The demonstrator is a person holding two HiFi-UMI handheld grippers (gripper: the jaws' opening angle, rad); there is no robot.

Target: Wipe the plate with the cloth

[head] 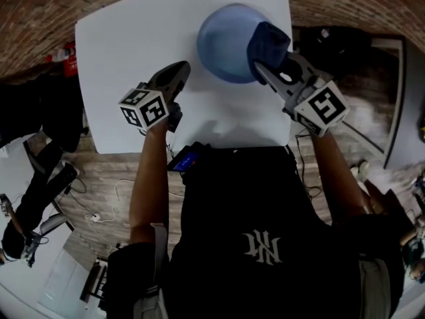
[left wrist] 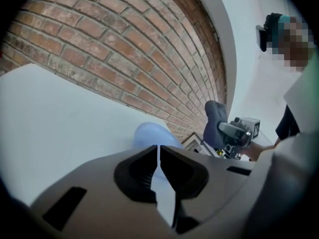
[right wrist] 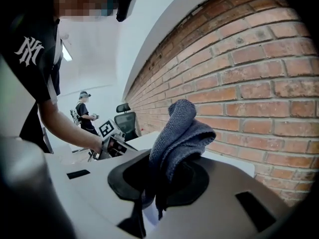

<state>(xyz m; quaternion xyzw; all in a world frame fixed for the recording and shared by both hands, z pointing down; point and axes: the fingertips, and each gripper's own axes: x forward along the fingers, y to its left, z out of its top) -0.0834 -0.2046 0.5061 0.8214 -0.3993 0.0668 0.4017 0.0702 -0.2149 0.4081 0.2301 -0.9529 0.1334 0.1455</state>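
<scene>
I am holding the left gripper point(head: 176, 70) over the table point(head: 119, 42), left of the plate. Its jaws are pressed together with nothing between them.

The plate point(head: 222, 42) is lying flat on the far part of the table, towards the right edge, between my two grippers. I am judging it to be stiff, light and smooth, so it is likely to slide on the bare top under a sideways wipe. The place to grip it is the near left rim, the part closest to the left gripper. The jaws would have to open first.

The cloth point(right wrist: 180, 133) is sitting in the right gripper point(right wrist: 158, 179), whose jaws are clamping a fold of it. The rest is bunching up beyond the jaw tips. I am judging it to be soft, light and limp, with a nap that grips well, so a pinch on a doubled fold is enough. The loose bunch is the part to press on the plate. In the head view the cloth is overlapping the plate's right rim. I cannot tell whether it is touching.

Count:
- plate: one
- cloth: one
- table: one
- grippers: two
</scene>
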